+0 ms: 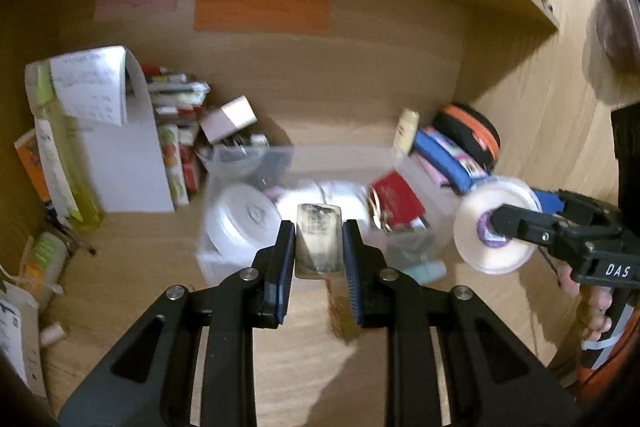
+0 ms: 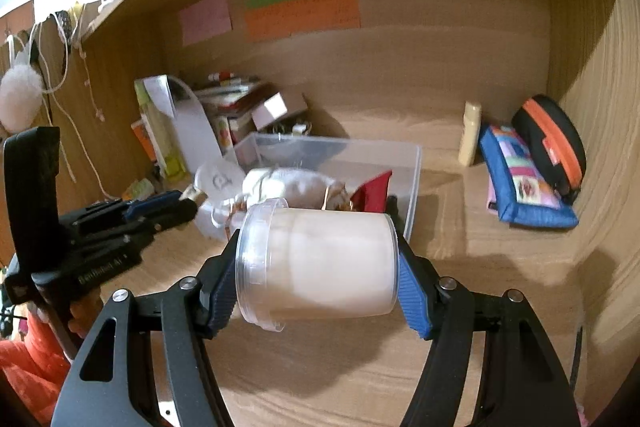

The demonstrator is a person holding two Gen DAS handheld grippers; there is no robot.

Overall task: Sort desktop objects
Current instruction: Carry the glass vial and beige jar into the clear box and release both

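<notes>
Desktop objects fill and surround a clear plastic bin on the wooden desk. The left gripper is clenched nearly shut on a small pale rectangular item, held above the desk in front of the bin. The right gripper, jaws about half spread, grasps a clear round jar with cream contents, lying sideways between the blue pads, raised just in front of the bin.
</notes>
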